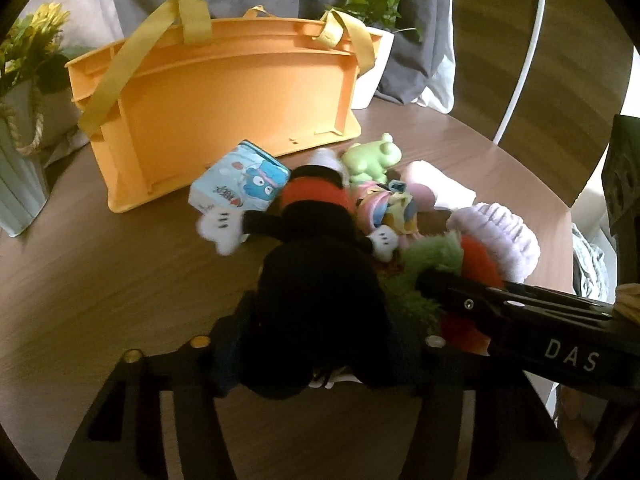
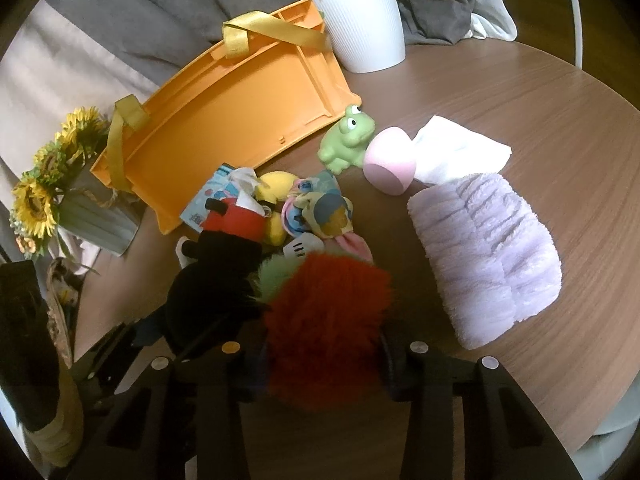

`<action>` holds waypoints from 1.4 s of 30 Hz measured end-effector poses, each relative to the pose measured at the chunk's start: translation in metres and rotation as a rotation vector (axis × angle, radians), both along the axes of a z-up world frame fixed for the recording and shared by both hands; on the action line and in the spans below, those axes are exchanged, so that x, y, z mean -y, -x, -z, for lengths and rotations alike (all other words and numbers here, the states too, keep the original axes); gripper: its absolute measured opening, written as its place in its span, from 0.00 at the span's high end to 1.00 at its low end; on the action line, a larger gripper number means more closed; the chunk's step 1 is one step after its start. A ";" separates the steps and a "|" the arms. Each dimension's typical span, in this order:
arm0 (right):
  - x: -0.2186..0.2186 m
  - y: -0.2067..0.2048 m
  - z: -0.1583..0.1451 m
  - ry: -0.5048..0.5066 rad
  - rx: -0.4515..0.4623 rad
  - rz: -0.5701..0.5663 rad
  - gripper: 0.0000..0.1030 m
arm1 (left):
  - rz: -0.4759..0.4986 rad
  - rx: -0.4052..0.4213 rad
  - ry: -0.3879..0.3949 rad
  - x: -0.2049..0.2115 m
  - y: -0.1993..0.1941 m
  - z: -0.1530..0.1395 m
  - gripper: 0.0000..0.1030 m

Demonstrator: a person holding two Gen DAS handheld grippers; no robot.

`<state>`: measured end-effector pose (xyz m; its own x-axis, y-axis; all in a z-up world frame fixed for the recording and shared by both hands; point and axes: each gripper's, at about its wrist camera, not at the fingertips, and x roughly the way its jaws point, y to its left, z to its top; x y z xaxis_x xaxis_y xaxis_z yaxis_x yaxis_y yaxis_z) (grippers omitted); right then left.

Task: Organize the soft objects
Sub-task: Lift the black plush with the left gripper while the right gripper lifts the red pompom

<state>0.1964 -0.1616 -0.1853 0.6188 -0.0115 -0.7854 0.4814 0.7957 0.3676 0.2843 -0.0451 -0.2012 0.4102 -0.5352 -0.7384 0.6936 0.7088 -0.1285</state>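
Observation:
A pile of soft toys lies on the round wooden table (image 2: 520,92) in front of an orange basket (image 1: 224,108) with yellow handles, tipped on its side. My left gripper (image 1: 320,344) is shut on a black mouse plush (image 1: 316,280) with red shorts and white gloves. My right gripper (image 2: 324,360) is shut on a fluffy red and green plush (image 2: 328,320); this gripper also shows in the left wrist view (image 1: 440,284). A green frog (image 2: 346,140), a pink ball (image 2: 390,164), a white cloth (image 2: 460,152) and a folded lilac towel (image 2: 488,256) lie to the right.
A white plant pot (image 2: 362,24) stands behind the basket. A grey vase of sunflowers (image 2: 60,196) stands at the left. A blue tissue pack (image 1: 240,184) and a patterned cloth bundle (image 2: 328,212) sit in the pile. Grey fabric (image 2: 160,0) hangs behind the table.

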 end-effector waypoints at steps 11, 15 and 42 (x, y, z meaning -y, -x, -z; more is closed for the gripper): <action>0.001 0.009 -0.013 0.032 0.009 0.000 0.62 | -0.084 0.049 -0.010 -0.013 0.009 -0.024 0.48; -0.002 0.012 -0.022 0.052 0.018 -0.016 0.62 | -0.099 0.063 0.003 -0.020 0.014 -0.037 0.48; -0.017 0.019 -0.111 0.200 0.175 -0.086 0.62 | -0.249 0.201 0.117 -0.053 0.036 -0.135 0.48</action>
